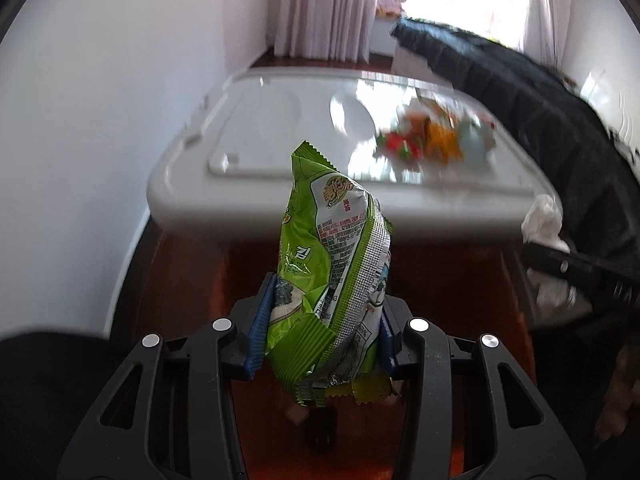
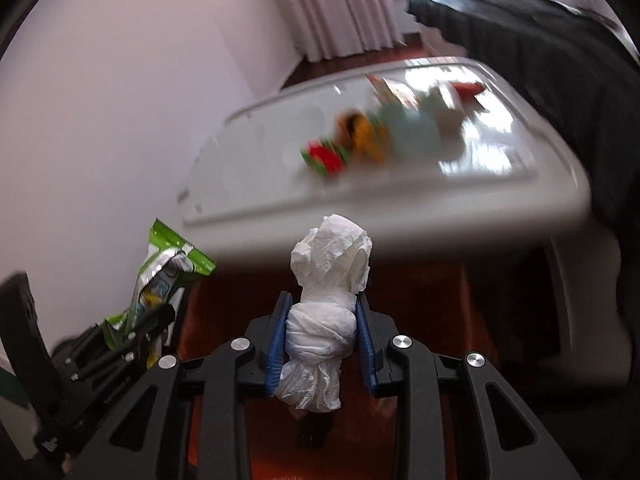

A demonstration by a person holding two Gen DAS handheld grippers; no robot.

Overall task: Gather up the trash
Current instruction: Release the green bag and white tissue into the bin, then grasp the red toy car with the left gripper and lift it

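Observation:
My left gripper (image 1: 326,308) is shut on a green snack wrapper (image 1: 332,248) and holds it upright in the air, in front of a white table. My right gripper (image 2: 322,316) is shut on a crumpled white tissue (image 2: 328,276), also held up. In the right wrist view the left gripper (image 2: 132,332) with the green wrapper (image 2: 168,268) shows at the lower left. In the left wrist view the tissue (image 1: 546,220) and a right finger show at the right edge.
A white plastic table (image 1: 192,160) stands ahead over a dark red-brown floor (image 1: 192,280). On it lie blurred colourful wrappers and items (image 1: 432,136), which also show in the right wrist view (image 2: 384,132). A dark padded garment (image 1: 560,128) lies to the right. White wall at left, curtains (image 1: 324,8) behind.

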